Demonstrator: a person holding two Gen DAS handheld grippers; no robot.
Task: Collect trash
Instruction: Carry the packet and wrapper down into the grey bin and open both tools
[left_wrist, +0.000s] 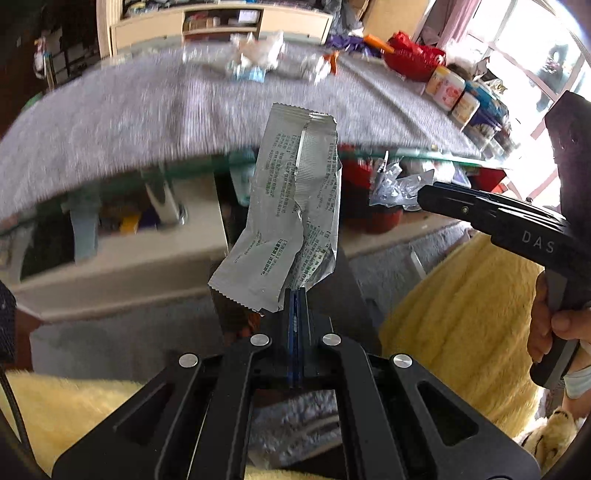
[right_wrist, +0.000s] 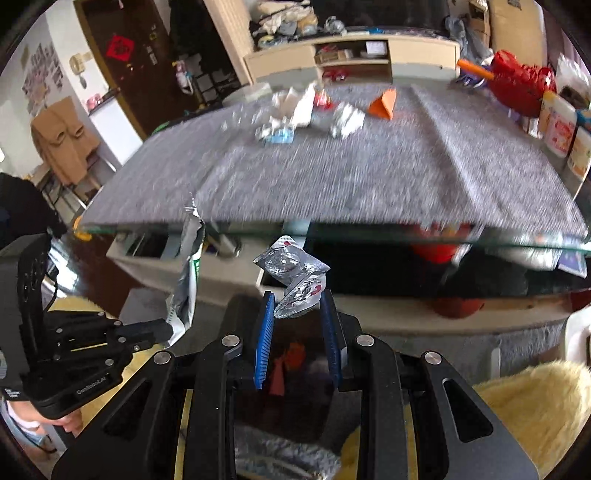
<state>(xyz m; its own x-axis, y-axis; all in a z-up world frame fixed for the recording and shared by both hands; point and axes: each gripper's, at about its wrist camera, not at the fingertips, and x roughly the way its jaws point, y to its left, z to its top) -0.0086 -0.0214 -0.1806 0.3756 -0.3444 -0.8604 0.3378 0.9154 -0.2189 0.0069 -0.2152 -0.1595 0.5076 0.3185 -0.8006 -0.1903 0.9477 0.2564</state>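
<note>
Left gripper (left_wrist: 295, 295) clamped tight on the bottom corner of a silver foil wrapper (left_wrist: 291, 206); wrapper sticks up from the pads, creased, small print too fine to read. Right gripper (right_wrist: 297, 306) has its blue pads partway apart with a crumpled clear blister pack (right_wrist: 295, 280) pinched between them; the pack touches both pads, top half pokes above the tips. In the left wrist view the right gripper (left_wrist: 421, 195) comes in from the right, its tip hidden by the crumpled plastic; a hand (left_wrist: 554, 328) on its handle is cut off by the frame edge.

Both held pieces hang in front of the near edge of a table (right_wrist: 369, 177) covered in grey cloth. More trash (right_wrist: 306, 110) sits in a loose pile at the far side of the table, motion-blurred, single items hard to separate; an orange piece (right_wrist: 384, 105) lies just beside it. Jars (right_wrist: 561, 129) line the right edge, labels unreadable. Under the glass edge a lower shelf is dark and smeared, contents unclear. Yellow fuzzy fabric (right_wrist: 528, 402) fills the bottom corners, partly hidden by gripper bodies.
</note>
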